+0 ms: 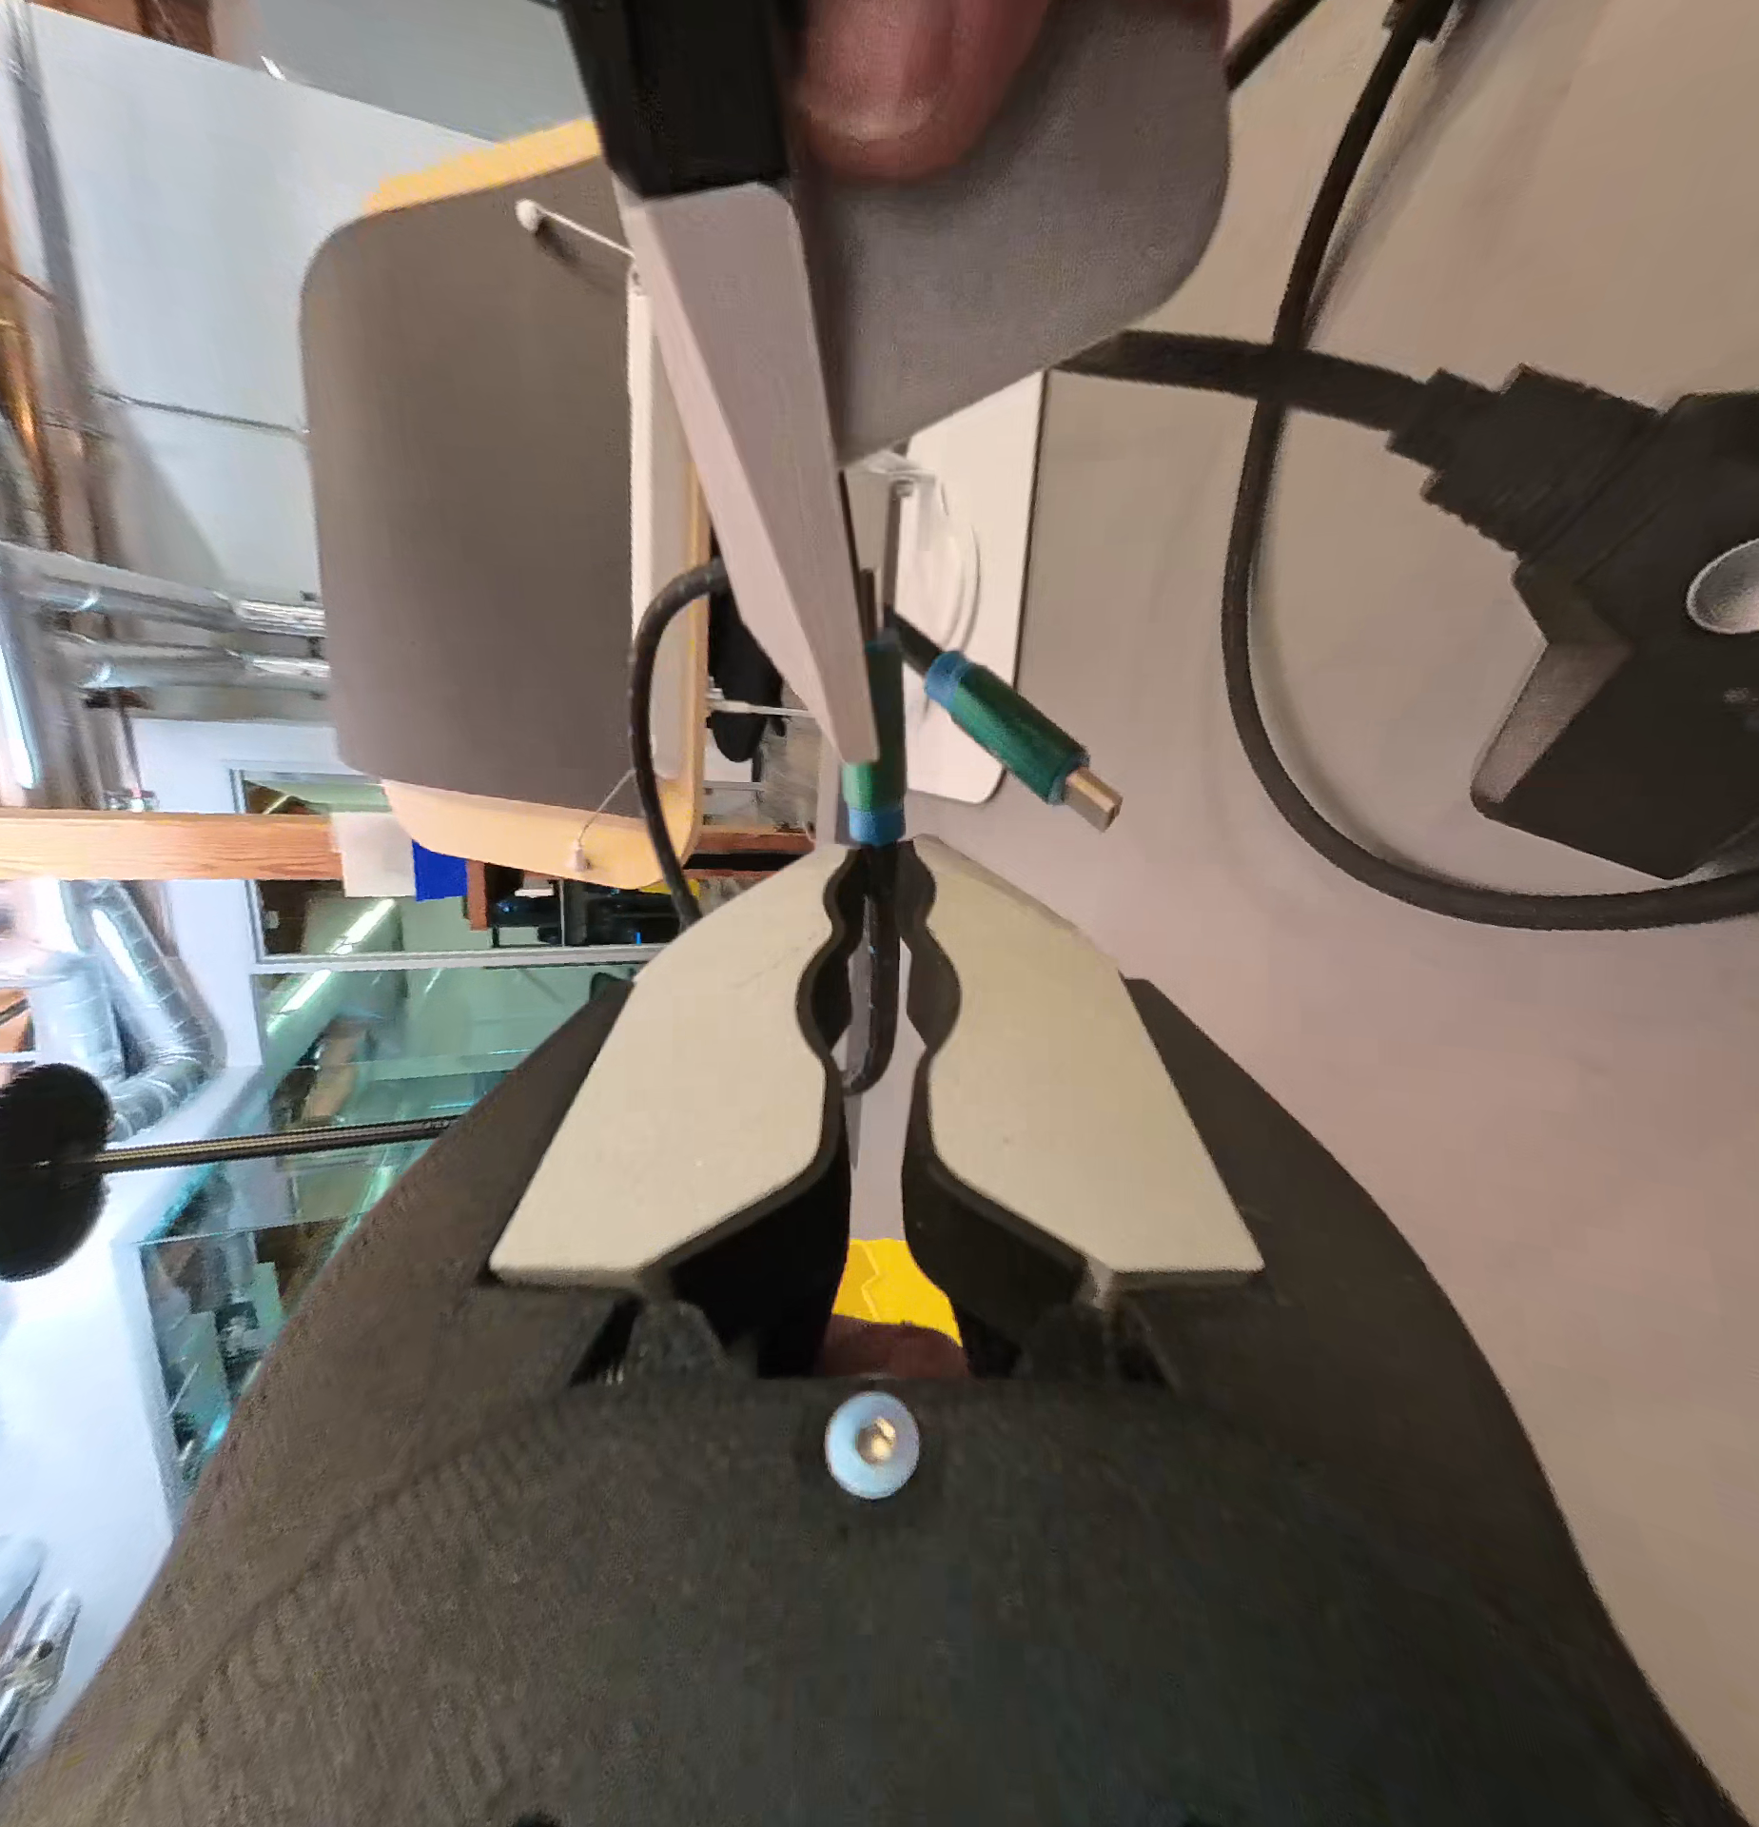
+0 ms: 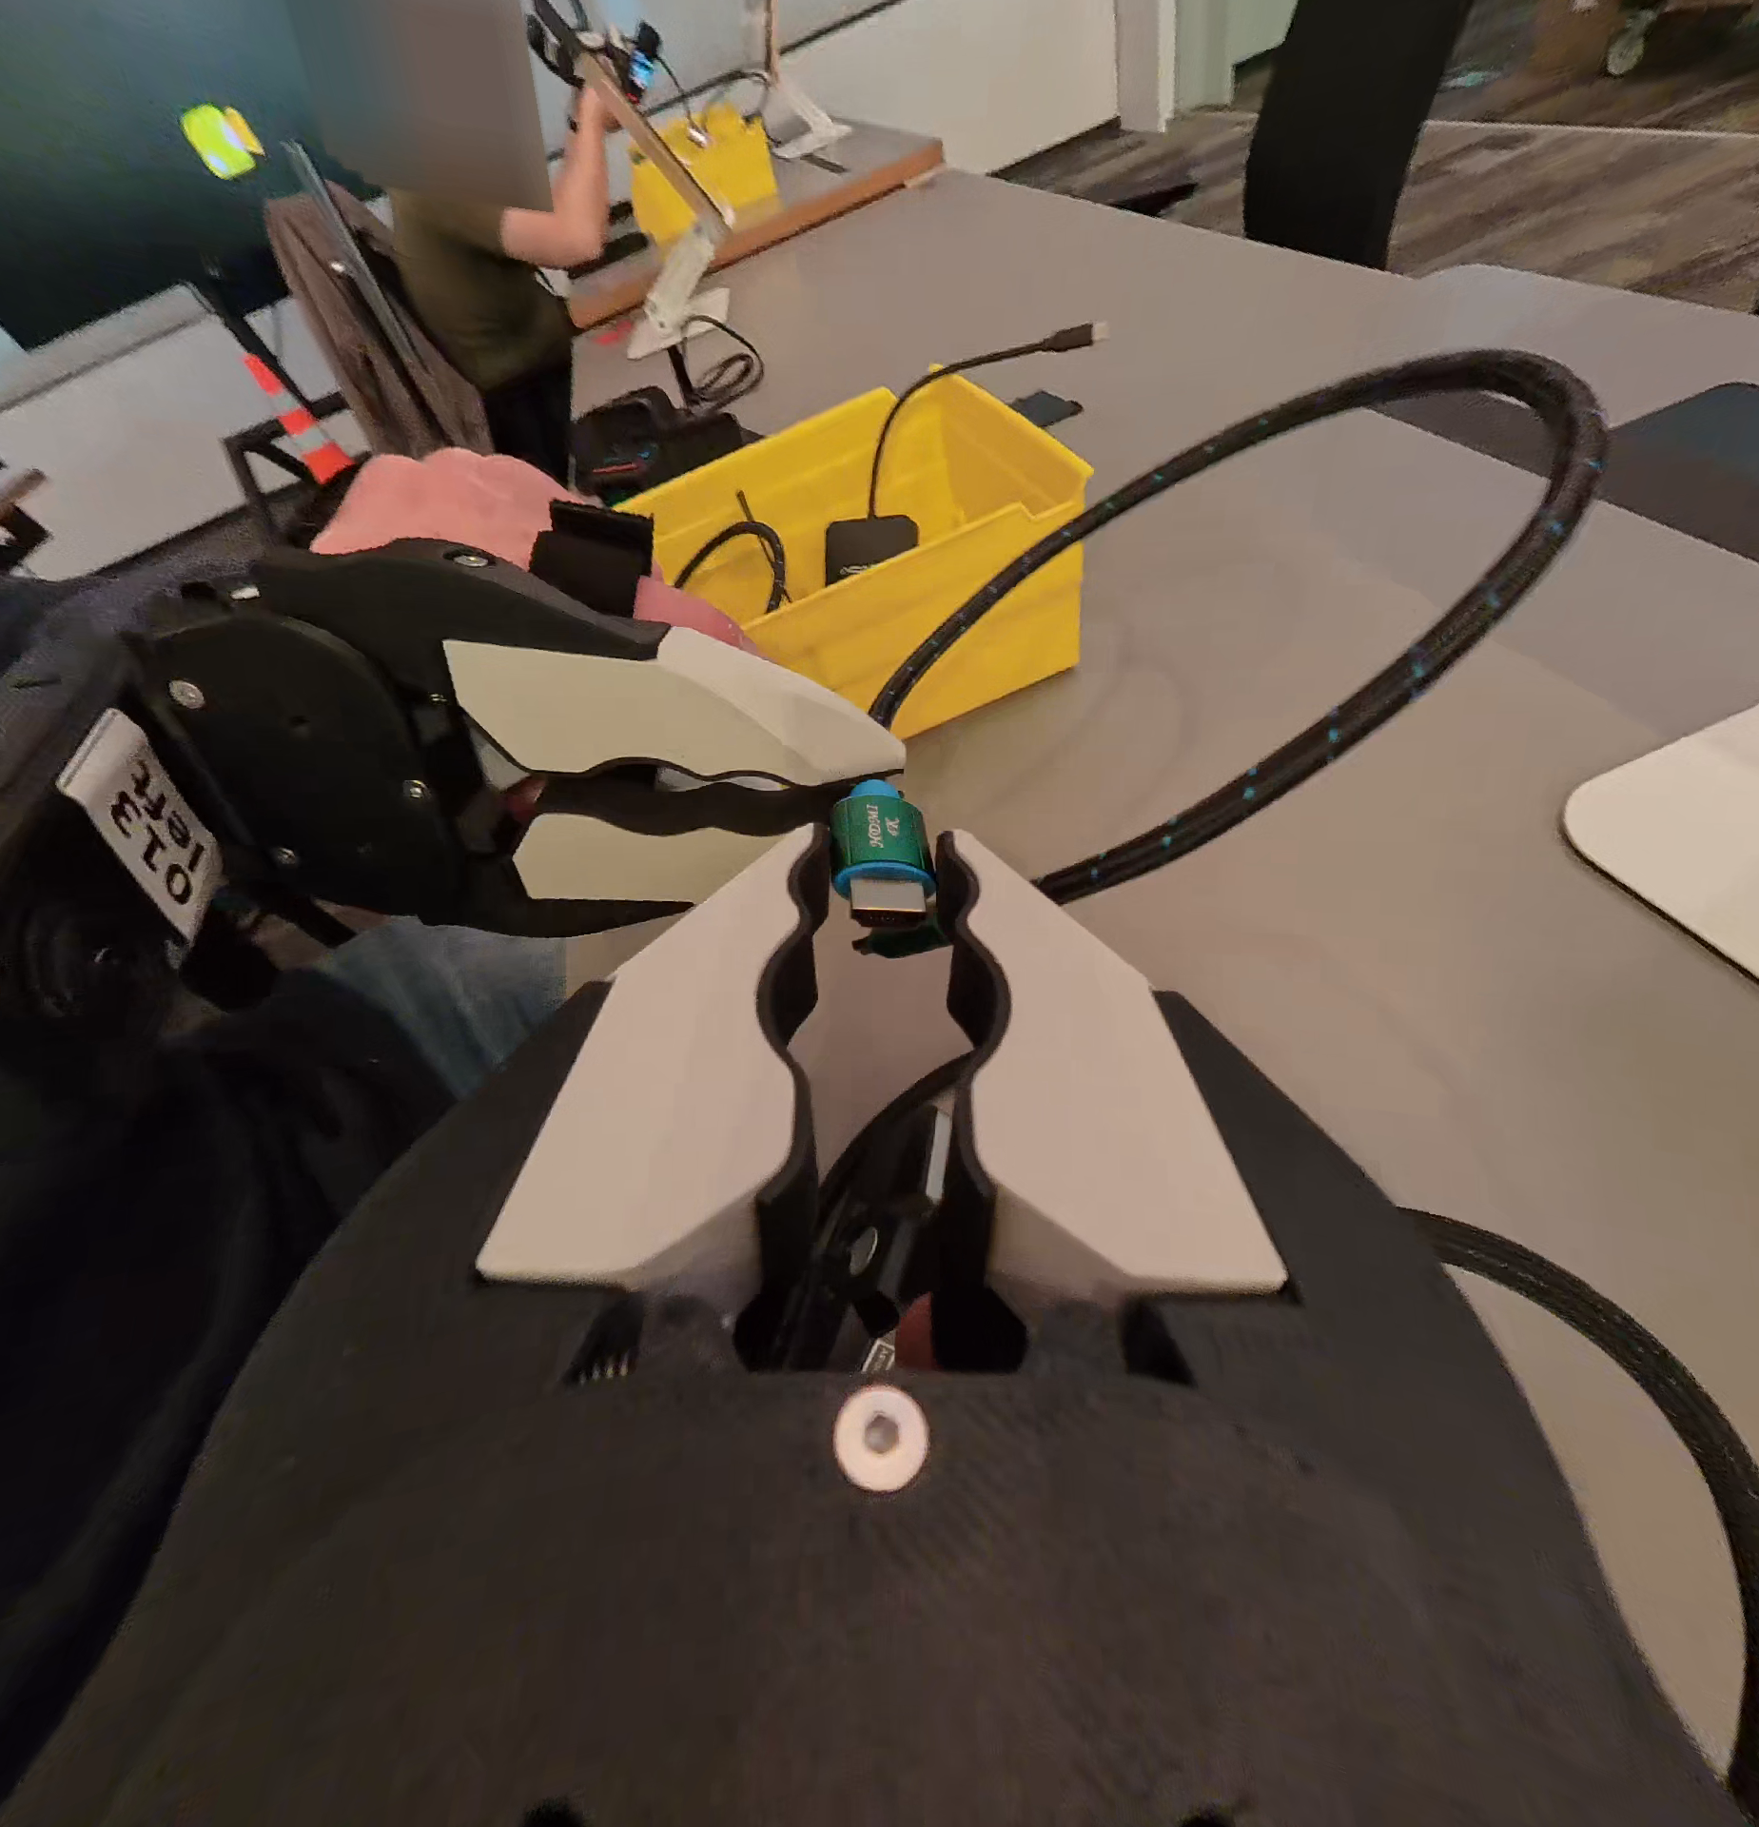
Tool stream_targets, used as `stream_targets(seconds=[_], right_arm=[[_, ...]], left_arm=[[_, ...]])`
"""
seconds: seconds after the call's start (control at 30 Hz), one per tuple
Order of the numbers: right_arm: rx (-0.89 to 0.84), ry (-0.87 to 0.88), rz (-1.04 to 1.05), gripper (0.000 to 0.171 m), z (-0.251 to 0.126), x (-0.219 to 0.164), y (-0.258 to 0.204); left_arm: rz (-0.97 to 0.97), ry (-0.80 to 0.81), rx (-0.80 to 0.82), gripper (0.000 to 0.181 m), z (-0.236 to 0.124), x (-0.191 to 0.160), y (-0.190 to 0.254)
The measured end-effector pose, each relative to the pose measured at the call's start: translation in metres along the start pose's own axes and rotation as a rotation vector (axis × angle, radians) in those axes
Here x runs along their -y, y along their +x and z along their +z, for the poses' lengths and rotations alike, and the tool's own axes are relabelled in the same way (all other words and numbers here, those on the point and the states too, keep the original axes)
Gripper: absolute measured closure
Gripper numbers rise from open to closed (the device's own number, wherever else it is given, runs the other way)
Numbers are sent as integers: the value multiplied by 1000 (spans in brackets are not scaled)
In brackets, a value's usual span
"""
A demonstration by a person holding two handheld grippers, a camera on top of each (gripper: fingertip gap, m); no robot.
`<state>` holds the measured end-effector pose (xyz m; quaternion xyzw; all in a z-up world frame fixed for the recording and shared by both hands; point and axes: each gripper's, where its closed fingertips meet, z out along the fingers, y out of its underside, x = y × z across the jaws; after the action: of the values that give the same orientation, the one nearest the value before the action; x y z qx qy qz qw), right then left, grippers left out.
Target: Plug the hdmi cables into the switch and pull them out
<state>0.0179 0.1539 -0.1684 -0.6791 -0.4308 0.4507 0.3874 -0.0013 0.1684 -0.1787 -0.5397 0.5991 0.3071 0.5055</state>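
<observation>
Now both grippers meet at one plug

We see the left gripper [image 2: 855, 791] closed on the braided cable [image 2: 1508, 633] just behind the green plug [image 2: 877, 840]. Our right gripper [image 2: 877, 850] has its fingers around that plug (touching or only close, we cannot tell), so we cannot say whether it grips. In the left wrist view a second green plug [image 1: 1013, 737] lies free on the grey table [image 1: 1349, 1087], near the black switch [image 1: 1666, 633], which has one cable plugged in.
</observation>
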Motion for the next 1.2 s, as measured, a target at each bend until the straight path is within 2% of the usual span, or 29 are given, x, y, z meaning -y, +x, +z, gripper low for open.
stream_targets(seconds=[0.2, 0.23, 0.33, 0.37, 0.4, 0.47, 0.63, 0.73, 0.9, 1.03, 1.1, 1.13, 1.17, 1.2], right_arm=[[51, 59, -5, 152, -7, 11, -8], [57, 82, -2, 152, -9, 15, -8], [92, 147, 3, 153, -18, 26, -10], [100, 162, 6, 153, -21, 28, -10], [112, 183, 2, 153, -25, 32, -11], [144, 237, 4, 153, -33, 41, -15], [288, 338, -31, 156, -48, 59, -45], [264, 277, -50, 164, -38, 49, -47], [172, 124, -32, 168, -14, 15, -24], [248, 139, -24, 168, -8, 16, -36], [302, 168, -29, 169, -10, 24, -47], [320, 177, -38, 169, -11, 27, -51], [327, 176, -48, 169, -12, 29, -54], [331, 171, -51, 169, -13, 30, -56]], left_arm=[[-56, 36, 35, 175, -9, 5, -9], [-92, 48, 50, 174, -12, 6, -14], [-247, 94, 64, 153, -25, 8, -29], [-336, 152, 47, 156, -35, 14, -32], [-445, 250, 16, 166, -48, 25, -35], [-660, 382, -122, 171, -69, 42, -27], [-1038, 518, -379, 153, -70, 51, -2], [-1241, 534, -511, 139, -60, 54, 11], [-1286, 446, -586, 145, -46, 51, 43], [-1243, 386, -491, 150, -32, 43, 50], [-1152, 358, -450, 150, -24, 42, 56], [-1121, 361, -407, 158, -21, 40, 55], [-1137, 393, -415, 174, -22, 42, 54], [-1162, 424, -446, 181, -24, 46, 53]])
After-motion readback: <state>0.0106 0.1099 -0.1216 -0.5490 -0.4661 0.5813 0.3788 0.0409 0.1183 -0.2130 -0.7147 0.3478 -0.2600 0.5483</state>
